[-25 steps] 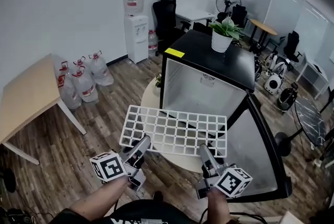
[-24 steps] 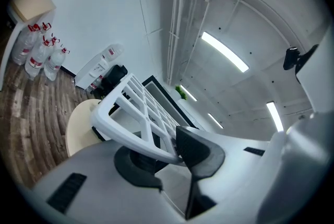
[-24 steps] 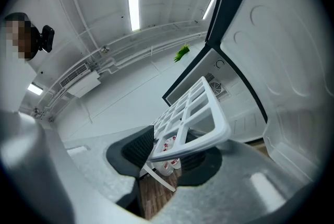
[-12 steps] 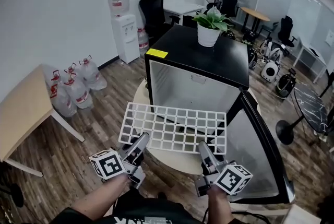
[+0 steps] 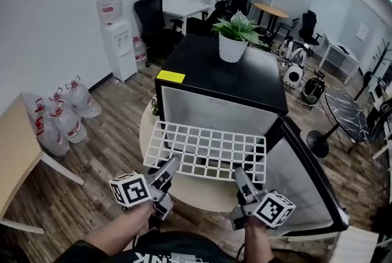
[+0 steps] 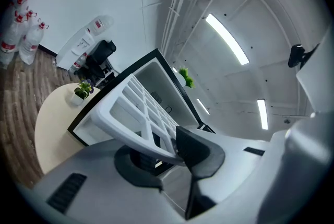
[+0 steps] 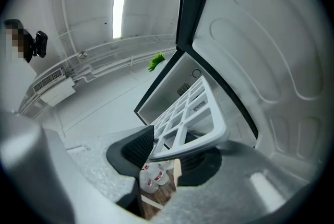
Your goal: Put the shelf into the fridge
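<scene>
just short of the open fridge point(image 5: 211, 75), the shelf point(image 5: 207, 151) hangs level, its near edge clamped by left tool point(image 5: 169, 166) and right tool point(image 5: 241, 175). carrying step, i judge; next it needs lining up and sliding in flat.

The shelf point(image 5: 208, 151) has been carried nearer the fridge point(image 5: 220, 72), seemingly reaching its opening.

One shelf point(image 5: 208, 149), one fridge point(image 5: 220, 75) with one yellow sticker point(image 5: 170, 76), one water dispenser point(image 5: 119, 47), one left gripper point(image 5: 171, 163) and one right gripper point(image 5: 240, 173).
</scene>
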Action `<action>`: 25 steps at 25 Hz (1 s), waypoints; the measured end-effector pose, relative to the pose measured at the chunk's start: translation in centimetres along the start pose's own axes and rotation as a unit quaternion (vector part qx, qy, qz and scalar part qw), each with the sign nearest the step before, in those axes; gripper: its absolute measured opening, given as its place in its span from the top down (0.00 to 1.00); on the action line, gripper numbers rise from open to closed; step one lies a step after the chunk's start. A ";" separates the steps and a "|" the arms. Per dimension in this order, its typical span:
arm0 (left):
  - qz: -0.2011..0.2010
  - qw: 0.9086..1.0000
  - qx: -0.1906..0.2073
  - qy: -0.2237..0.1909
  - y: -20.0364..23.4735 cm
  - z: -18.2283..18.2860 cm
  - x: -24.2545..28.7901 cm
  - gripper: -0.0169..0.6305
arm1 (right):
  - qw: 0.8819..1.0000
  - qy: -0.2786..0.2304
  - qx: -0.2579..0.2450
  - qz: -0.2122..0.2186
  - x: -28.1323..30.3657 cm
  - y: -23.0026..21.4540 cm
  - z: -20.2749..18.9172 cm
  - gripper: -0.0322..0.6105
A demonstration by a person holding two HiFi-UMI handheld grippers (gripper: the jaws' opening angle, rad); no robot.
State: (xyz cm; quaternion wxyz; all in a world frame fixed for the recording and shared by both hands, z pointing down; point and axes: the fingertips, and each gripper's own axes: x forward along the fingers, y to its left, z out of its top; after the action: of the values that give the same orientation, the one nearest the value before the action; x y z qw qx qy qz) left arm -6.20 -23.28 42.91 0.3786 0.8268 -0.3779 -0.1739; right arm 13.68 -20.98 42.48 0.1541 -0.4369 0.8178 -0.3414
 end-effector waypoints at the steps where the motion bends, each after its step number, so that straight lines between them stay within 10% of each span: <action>1: -0.005 1.000 -0.001 0.006 0.3 0.4 0.5 0.82 | 1.000 -0.005 -0.002 -0.005 0.4 -0.1 0.1 0.76; 16: -0.047 0.995 -0.013 0.088 4.1 1.9 5.8 0.82 | 0.986 -0.032 0.020 -0.165 2.2 -5.6 0.3 0.75; 21: -0.053 0.993 -0.016 0.103 4.5 1.4 6.7 0.83 | 0.982 -0.101 0.156 -0.022 4.8 -2.4 0.0 0.75; 25: -0.043 0.994 -0.023 0.103 5.1 1.8 6.8 0.83 | 0.983 -0.090 0.156 -0.025 5.6 -2.3 0.3 0.76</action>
State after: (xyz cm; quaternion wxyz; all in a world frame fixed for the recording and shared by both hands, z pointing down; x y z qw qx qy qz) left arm -5.29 -31.51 45.61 0.4267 0.8467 -0.2969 -0.1129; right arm 12.06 -26.63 44.14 0.2848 -0.4570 0.7262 -0.4274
